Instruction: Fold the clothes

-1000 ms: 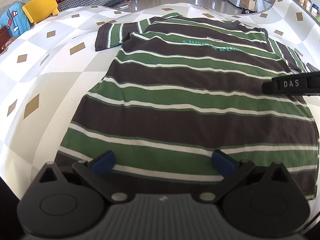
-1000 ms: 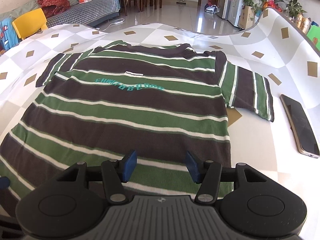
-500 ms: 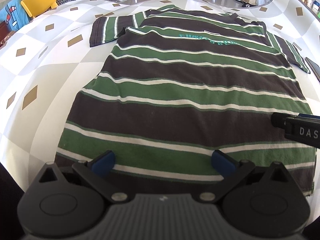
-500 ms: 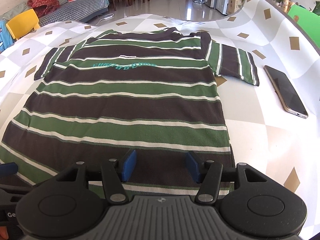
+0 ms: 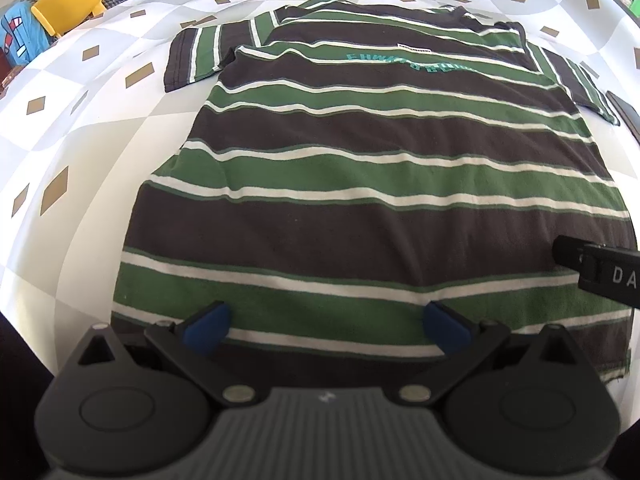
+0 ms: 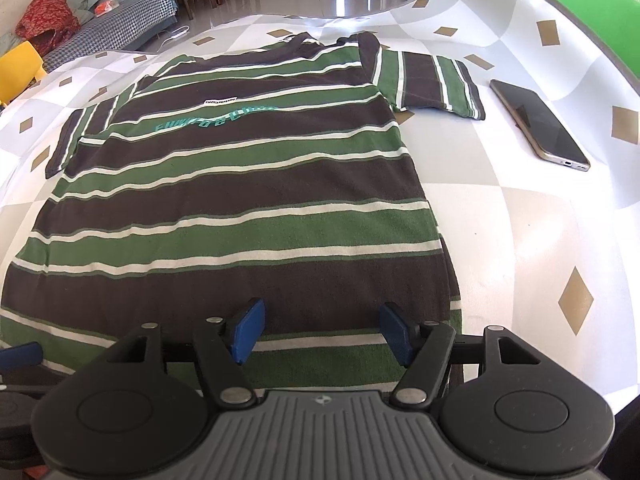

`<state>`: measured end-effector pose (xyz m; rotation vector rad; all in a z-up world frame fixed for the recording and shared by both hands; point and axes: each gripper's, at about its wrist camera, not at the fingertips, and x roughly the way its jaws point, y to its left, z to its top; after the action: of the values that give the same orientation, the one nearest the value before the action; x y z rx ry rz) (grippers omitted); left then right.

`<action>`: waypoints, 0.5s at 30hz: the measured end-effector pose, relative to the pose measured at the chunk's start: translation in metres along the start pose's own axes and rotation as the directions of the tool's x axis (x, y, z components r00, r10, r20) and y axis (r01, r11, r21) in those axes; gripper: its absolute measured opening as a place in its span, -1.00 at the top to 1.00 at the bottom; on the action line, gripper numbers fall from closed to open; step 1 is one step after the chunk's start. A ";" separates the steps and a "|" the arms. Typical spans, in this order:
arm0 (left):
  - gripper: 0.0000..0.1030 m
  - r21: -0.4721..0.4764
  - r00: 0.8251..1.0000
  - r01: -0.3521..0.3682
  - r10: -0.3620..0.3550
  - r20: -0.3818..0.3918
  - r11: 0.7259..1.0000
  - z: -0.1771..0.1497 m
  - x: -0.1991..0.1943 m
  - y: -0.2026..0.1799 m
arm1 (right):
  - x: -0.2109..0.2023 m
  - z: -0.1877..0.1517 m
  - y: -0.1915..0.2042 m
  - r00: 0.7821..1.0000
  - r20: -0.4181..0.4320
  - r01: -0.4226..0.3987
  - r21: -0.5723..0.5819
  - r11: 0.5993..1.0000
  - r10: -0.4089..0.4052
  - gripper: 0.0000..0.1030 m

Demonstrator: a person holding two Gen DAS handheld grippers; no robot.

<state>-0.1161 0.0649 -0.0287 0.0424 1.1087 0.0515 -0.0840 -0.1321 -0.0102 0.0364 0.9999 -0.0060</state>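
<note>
While the striped T-shirt lies spread flat on the checked tablecloth, collar toward 12 o'clock and hem toward 6 o'clock, both grippers sit over its hem. In its own view the left gripper has its jaws spread wide, nothing pressed between the blue pads. The right gripper has just been opening its jaws; they stand apart above the green hem stripe, gripping nothing. A smartphone lies at 2 o'clock of the shirt, just beside its right sleeve. A yellow chair stands at 10 o'clock, off the table.
</note>
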 end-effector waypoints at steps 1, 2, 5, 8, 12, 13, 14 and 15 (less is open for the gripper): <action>-1.00 0.012 1.000 -0.004 0.004 -0.003 1.000 -0.001 0.000 -0.002 | 0.000 0.000 0.000 1.000 -0.001 -0.001 0.000 1.000 0.001 -0.23; -1.00 0.023 1.000 -0.008 0.008 -0.004 1.000 -0.002 0.000 -0.005 | 0.000 -0.001 0.000 1.000 0.000 -0.002 0.000 1.000 0.002 -0.24; -1.00 0.030 1.000 0.001 -0.001 0.002 1.000 -0.002 -0.002 -0.007 | -0.001 0.001 -0.002 1.000 -0.006 -0.008 0.003 1.000 0.008 -0.23; -1.00 0.014 0.999 0.025 -0.026 0.033 1.000 0.002 -0.008 -0.004 | -0.004 0.004 -0.004 1.000 0.007 -0.012 0.021 1.000 0.012 -0.22; -1.00 -0.004 0.992 0.011 -0.010 0.123 1.000 0.016 -0.018 0.004 | -0.009 0.009 0.000 0.996 0.069 -0.052 0.008 0.999 0.051 -0.22; -1.00 -0.012 0.991 -0.002 0.003 0.132 1.000 0.019 -0.018 0.006 | -0.009 0.009 0.003 0.995 0.079 -0.056 -0.003 0.998 0.056 -0.22; -1.00 -0.019 0.990 -0.014 0.017 0.141 1.000 0.023 -0.017 0.008 | -0.008 0.010 0.005 0.994 0.089 -0.061 -0.014 0.998 0.062 -0.22; -1.00 -0.029 0.989 -0.025 0.029 0.146 0.999 0.026 -0.016 0.011 | -0.008 0.011 0.007 0.993 0.098 -0.063 -0.025 0.998 0.065 -0.22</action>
<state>-0.1004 0.0748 -0.0021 0.0360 0.9608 0.0861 -0.0786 -0.1253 0.0028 0.0477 0.8995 0.0610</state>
